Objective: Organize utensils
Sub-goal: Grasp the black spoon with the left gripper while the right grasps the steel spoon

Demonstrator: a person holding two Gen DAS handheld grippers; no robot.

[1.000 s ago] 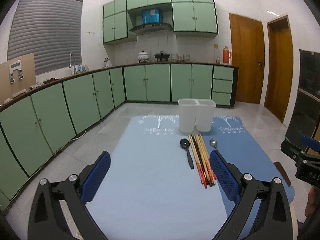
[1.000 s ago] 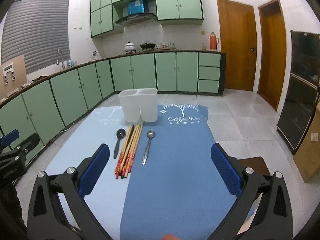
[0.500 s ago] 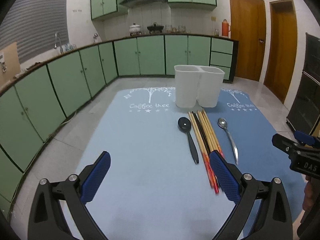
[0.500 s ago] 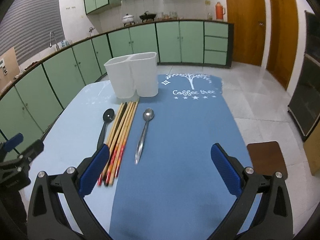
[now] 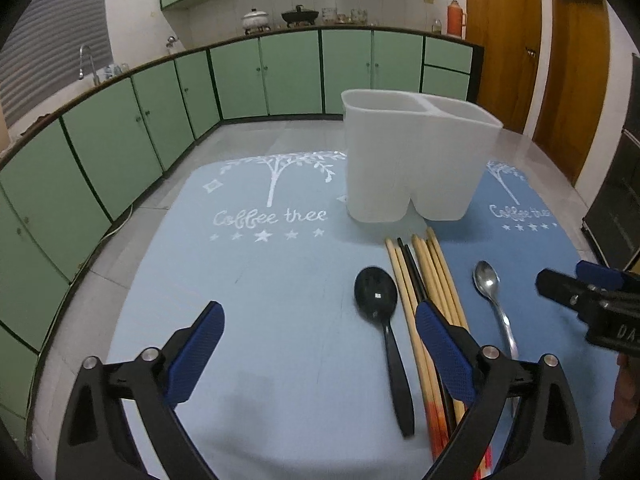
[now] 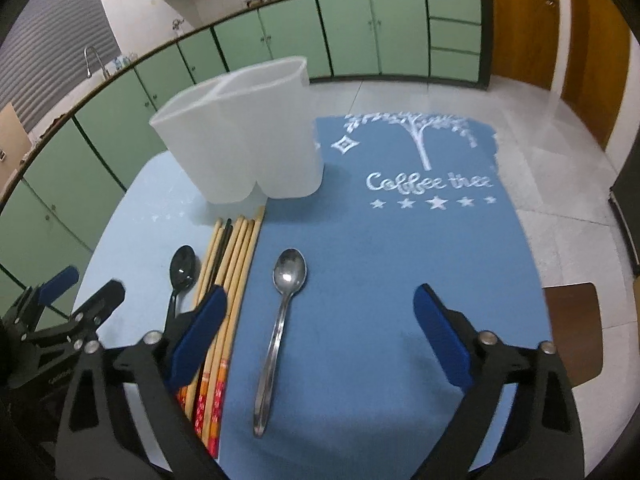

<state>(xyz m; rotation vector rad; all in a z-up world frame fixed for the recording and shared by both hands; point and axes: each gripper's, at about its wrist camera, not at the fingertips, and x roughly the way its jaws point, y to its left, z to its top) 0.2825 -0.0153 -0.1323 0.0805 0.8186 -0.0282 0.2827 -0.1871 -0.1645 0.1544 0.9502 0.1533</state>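
A white two-compartment holder (image 5: 412, 160) (image 6: 240, 148) stands upright at the back of the blue mats. In front of it lie a black spoon (image 5: 378, 300) (image 6: 182, 270), a bundle of chopsticks (image 5: 434, 276) (image 6: 234, 260) and a steel spoon (image 5: 490, 292) (image 6: 282, 320). My left gripper (image 5: 318, 312) hovers open over the light mat, with the black spoon's bowl seen just inside its right finger. My right gripper (image 6: 320, 294) is open with its jaws closing. The steel spoon lies in their gap, untouched.
Each gripper shows in the other's view: the right gripper (image 5: 580, 304) and the left gripper (image 6: 76, 312). Green cabinets (image 5: 120, 140) run along the left and back. A brown stool (image 6: 576, 320) stands beyond the table's right edge. A hand (image 5: 624, 392) is at the right.
Both grippers have come forward and down toward the utensils, which now look larger and closer. The right gripper's fingers stand slightly narrower than before.
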